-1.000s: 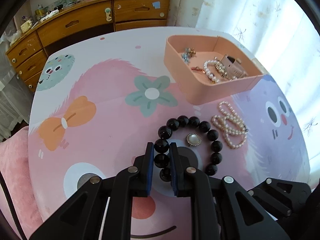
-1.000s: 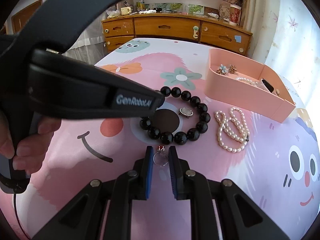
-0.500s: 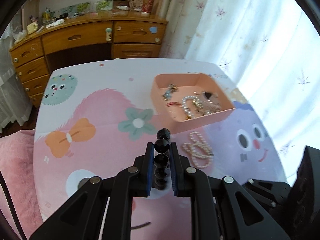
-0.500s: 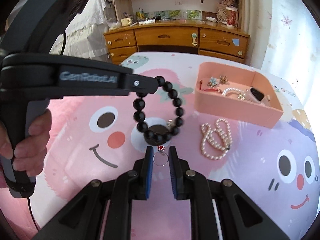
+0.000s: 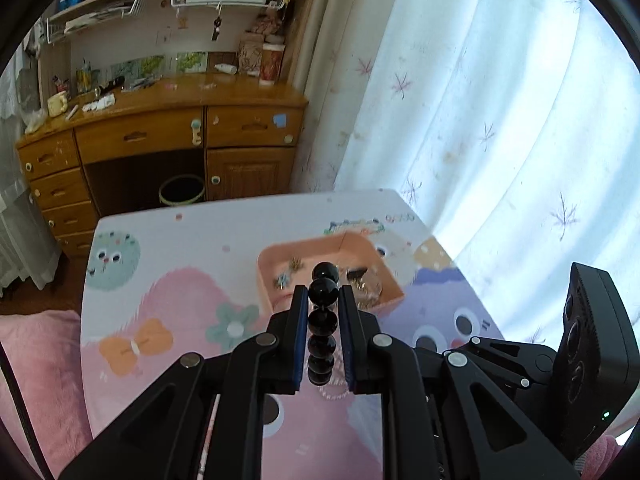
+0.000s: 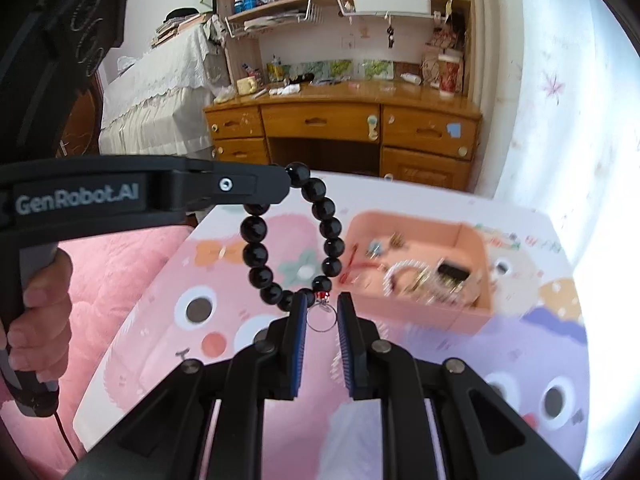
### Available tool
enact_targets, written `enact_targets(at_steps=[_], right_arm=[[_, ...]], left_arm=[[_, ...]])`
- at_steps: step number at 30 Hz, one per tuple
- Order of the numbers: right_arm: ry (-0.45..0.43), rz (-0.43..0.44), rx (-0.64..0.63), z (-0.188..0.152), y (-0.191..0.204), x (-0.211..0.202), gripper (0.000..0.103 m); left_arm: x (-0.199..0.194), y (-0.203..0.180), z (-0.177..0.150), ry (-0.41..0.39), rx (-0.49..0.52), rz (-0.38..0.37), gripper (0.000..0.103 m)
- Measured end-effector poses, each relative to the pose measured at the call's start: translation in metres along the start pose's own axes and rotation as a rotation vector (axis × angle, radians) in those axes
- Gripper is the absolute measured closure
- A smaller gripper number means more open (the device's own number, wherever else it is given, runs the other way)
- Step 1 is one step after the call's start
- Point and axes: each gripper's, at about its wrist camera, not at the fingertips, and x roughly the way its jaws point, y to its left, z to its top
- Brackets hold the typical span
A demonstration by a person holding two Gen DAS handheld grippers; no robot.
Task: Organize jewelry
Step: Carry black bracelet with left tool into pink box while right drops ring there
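Observation:
My left gripper [image 5: 323, 300] is shut on a black bead bracelet [image 5: 322, 320], held high above the table. From the right wrist view the bracelet [image 6: 294, 240] hangs as a loop from the left gripper's tip [image 6: 280, 186]. My right gripper [image 6: 322, 308] is shut on a thin silver ring with a red stone [image 6: 321, 316], lifted off the table. The pink tray [image 6: 416, 312] with pearls, earrings and a dark clip sits beyond both grippers on the cartoon-print table; it also shows in the left wrist view as the pink tray [image 5: 266, 268], just past the bracelet.
A white pearl strand [image 5: 332, 394] lies on the table [image 5: 168, 240] below the left gripper, mostly hidden. A wooden desk [image 6: 344, 120] stands behind the table, a curtain [image 5: 480, 100] to the right, pink bedding [image 6: 120, 264] to the left. A hand [image 6: 36, 320] grips the left handle.
Both grippers have risen well above the table. The bracelet has come off the surface and now hangs from the left gripper; the ring has gone up with the right gripper.

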Motion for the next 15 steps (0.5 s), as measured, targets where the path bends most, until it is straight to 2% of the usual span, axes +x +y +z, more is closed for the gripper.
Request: enact_targets(at_steps=[4, 9, 15], right_arm=[[-0.012, 0.000, 0.011, 0.019, -0.021, -0.003, 0.088], [-0.031, -0.024, -0.007, 0.034, -0.046, -0.002, 0.088], [-0.038, -0.042, 0.040, 0.045, -0.082, 0.011, 0.088]], left_arm=[[0.004, -0.019, 0.021, -0.051, 0.059, 0.059, 0.090], [0.020, -0.025, 0.037, -0.082, 0.033, 0.030, 0.090], [0.051, -0.030, 0.039, -0.069, 0.020, 0.057, 0.090]])
